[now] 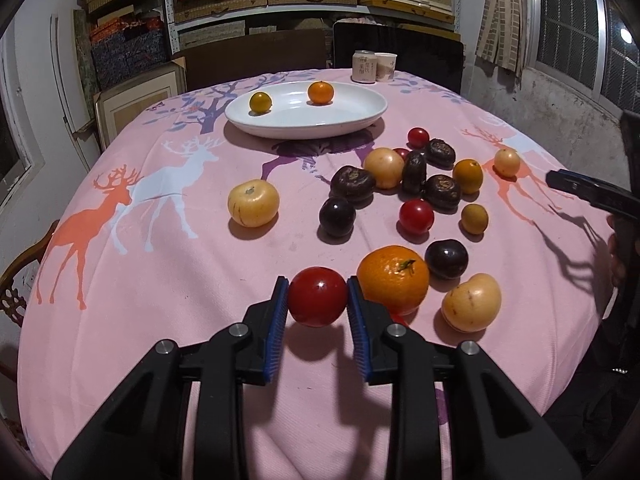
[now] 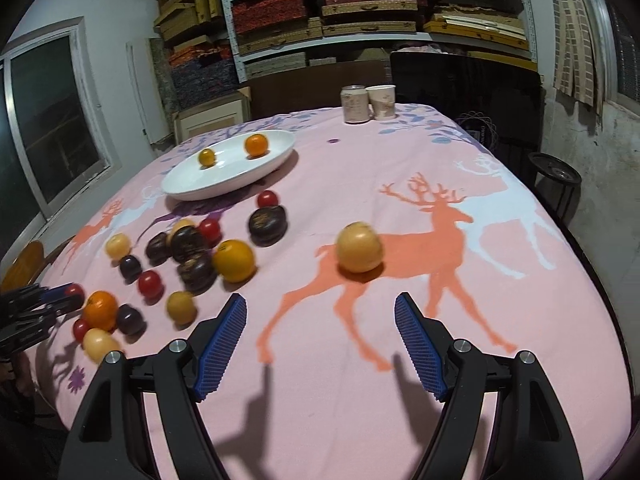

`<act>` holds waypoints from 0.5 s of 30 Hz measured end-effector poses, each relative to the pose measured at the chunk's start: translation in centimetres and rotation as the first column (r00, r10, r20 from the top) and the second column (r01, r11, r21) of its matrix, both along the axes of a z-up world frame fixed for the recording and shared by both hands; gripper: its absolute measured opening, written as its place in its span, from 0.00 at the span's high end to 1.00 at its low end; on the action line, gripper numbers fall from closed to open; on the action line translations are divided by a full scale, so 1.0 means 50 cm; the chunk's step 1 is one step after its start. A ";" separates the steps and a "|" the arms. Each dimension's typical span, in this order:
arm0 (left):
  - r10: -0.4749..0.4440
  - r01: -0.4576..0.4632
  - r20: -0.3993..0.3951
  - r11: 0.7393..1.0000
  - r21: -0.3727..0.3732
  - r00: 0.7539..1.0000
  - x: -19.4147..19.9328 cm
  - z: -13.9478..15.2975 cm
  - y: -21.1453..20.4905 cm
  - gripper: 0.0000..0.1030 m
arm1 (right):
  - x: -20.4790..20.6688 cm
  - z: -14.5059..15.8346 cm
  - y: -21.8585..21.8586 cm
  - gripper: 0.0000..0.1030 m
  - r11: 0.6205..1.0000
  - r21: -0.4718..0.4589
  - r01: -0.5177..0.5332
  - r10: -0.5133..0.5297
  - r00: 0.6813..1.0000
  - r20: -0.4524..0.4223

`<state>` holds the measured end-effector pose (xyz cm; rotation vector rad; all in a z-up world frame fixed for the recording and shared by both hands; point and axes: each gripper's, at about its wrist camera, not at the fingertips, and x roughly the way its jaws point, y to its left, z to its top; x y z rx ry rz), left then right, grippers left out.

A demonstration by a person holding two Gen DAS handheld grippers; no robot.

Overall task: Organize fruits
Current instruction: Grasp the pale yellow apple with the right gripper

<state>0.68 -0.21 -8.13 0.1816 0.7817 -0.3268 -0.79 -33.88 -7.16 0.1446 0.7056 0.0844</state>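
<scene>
Tomato (image 1: 317, 297): glossy, smooth red skin catching a point of light.
Left gripper (image 1: 317, 300): matt black plastic arms, ribbed blue pads, bright metal screw heads.
Right gripper (image 2: 320, 340): the same matt black plastic, blue pads cut in a fine grid.
Tablecloth (image 1: 160, 280): matt woven pink cloth, printed with deer.
Plate (image 1: 360, 120): glossy white, looks ceramic.
Mandarin (image 1: 393, 280): dimpled orange peel with a soft sheen.
Paper cup (image 2: 382, 102): matt paper.

Red tomato (image 1: 317, 297) pinched off the cloth, two oranges (image 1: 320, 92) on white plate (image 1: 360, 118)
</scene>
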 end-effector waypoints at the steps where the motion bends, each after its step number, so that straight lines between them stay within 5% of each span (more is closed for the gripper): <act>1: 0.001 -0.001 -0.001 1.000 -0.002 1.000 0.000 0.000 0.000 0.72 | 0.017 -0.003 -0.006 0.25 1.000 -0.004 0.005 -0.005 1.000 -0.014; 6: 0.017 -0.017 -0.004 1.000 -0.002 1.000 -0.002 0.001 0.007 0.72 | 0.116 -0.019 -0.006 0.29 0.999 -0.049 -0.006 0.002 0.997 -0.079; 11: 0.037 -0.037 -0.009 0.999 -0.005 0.999 -0.006 -0.001 0.023 0.72 | 0.191 -0.030 -0.015 0.46 0.999 -0.041 0.035 -0.040 0.989 -0.146; 15: 0.041 -0.041 -0.015 0.999 -0.007 0.999 -0.002 -0.004 0.029 0.72 | 0.208 -0.042 -0.007 0.46 0.992 -0.118 0.042 -0.063 0.981 -0.185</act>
